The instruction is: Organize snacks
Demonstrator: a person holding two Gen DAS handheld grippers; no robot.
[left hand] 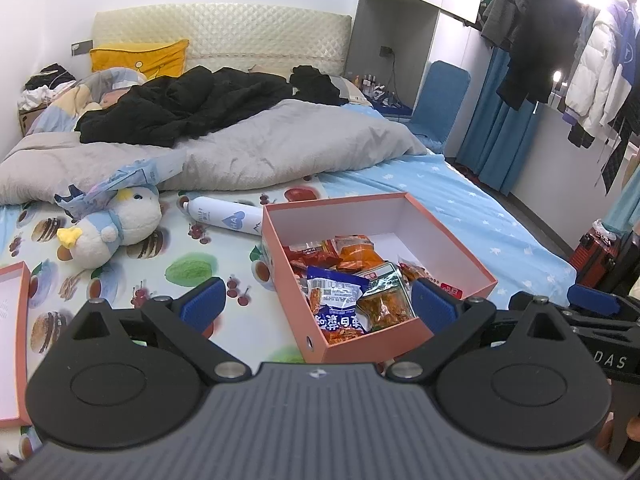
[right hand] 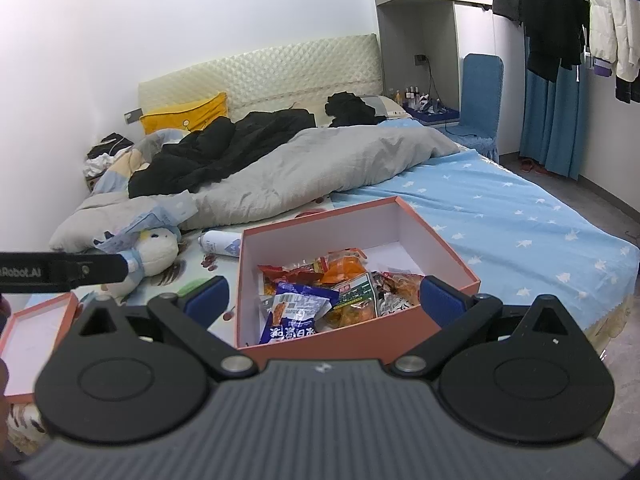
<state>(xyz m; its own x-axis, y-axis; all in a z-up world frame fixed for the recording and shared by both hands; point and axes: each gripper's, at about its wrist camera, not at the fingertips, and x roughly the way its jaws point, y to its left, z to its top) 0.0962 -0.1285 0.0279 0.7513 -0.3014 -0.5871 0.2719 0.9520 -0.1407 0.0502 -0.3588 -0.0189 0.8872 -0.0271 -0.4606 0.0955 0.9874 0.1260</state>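
An orange box (left hand: 294,280) (right hand: 344,342) with a white inside stands on the bed and holds several snack packets. A blue packet (left hand: 338,300) (right hand: 294,312) lies at its near end, with orange packets (left hand: 354,254) (right hand: 344,266) and a green-labelled packet (left hand: 386,294) (right hand: 354,298) behind it. My left gripper (left hand: 318,304) hovers open above the box's near corner, nothing between its blue pads. My right gripper (right hand: 322,298) also stands open over the box's near wall, empty. The box lid (left hand: 14,340) (right hand: 36,340) lies upturned at the left.
A plush bird (left hand: 116,224) (right hand: 154,252) and a white bottle (left hand: 224,216) (right hand: 220,242) lie on the fruit-print sheet behind the box. A grey duvet (left hand: 240,152) and black clothes cover the bed's far half. Hanging coats, a blue chair (left hand: 438,100) and a red suitcase (left hand: 600,256) stand right.
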